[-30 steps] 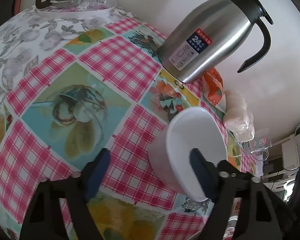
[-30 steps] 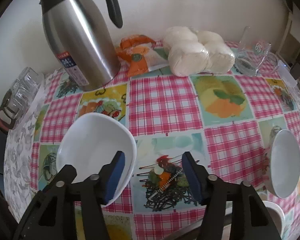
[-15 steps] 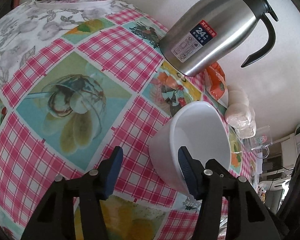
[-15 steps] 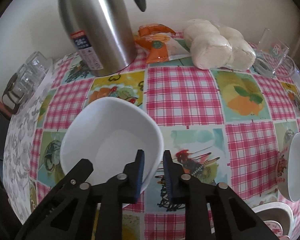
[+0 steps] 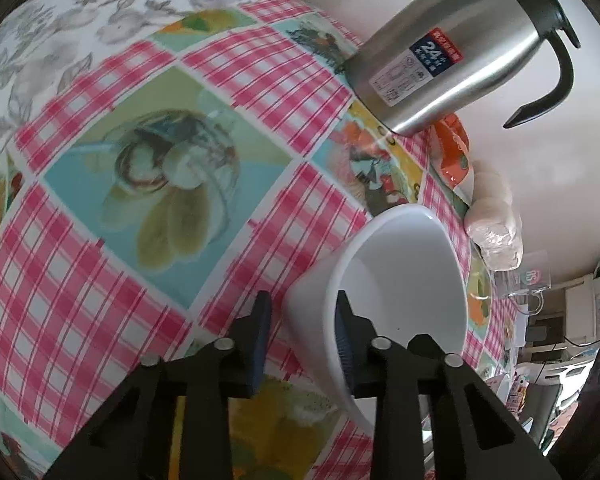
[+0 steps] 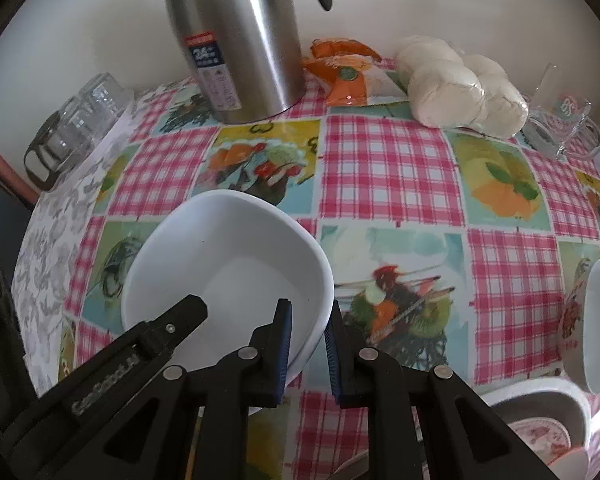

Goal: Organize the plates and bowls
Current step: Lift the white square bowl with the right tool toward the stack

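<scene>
I've got both grippers on the white bowl (image 6: 228, 264) rim for a steady lift — right gripper (image 6: 307, 340) pinching it, left gripper (image 5: 302, 340) closing astride its wall.

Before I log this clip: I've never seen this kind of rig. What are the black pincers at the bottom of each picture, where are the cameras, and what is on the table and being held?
There is no robot here. A person holds a two-finger claw in each hand, and a fisheye camera on each claw looks forward along its fingers, so the black arms at the bottom are the claw itself.

One picture is from the left claw, the other from the right claw. Both work on the same white bowl. The right claw pinches its rim. The left claw straddles the opposite wall, one finger inside and one outside, jaws closing.

On the checked tablecloth stand a steel thermos jug, an orange packet, wrapped white buns, a glass mug, and more bowls at the right edge.
</scene>
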Demonstrator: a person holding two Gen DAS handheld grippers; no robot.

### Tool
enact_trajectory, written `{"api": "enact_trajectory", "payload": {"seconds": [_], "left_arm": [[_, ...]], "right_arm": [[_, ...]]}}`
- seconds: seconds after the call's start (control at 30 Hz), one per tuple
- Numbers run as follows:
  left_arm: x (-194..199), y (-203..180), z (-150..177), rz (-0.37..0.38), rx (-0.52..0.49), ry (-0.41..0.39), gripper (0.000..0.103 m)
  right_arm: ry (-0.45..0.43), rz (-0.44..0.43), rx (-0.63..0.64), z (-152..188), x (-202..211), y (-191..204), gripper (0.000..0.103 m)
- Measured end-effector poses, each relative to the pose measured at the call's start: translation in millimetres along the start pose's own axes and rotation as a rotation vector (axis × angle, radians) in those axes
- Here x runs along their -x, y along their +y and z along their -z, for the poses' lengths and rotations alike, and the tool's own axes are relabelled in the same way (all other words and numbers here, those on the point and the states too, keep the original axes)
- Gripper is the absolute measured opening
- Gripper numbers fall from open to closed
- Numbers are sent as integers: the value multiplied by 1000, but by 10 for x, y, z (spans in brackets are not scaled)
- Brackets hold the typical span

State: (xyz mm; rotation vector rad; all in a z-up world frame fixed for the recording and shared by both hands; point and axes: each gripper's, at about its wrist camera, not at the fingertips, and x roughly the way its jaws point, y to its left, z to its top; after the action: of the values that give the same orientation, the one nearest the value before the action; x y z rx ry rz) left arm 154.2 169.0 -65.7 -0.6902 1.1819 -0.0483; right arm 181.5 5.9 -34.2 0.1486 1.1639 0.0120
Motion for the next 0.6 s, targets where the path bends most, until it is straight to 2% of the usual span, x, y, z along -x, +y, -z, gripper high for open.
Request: {"api": "enact_trajectory", "payload": {"seconds": [0.2,0.43,0.6], "left_arm": [[83,22,54,-47,-11,-1,23],[220,15,131,-52,-27,-3,23],[410,-79,225,-41,-58,-22,23]], "right_arm": [[7,-13,-1,125,46,45,18],[2,-27,-19,249,149,27,18],[-43,-32,-17,282,401,20,18]]}}
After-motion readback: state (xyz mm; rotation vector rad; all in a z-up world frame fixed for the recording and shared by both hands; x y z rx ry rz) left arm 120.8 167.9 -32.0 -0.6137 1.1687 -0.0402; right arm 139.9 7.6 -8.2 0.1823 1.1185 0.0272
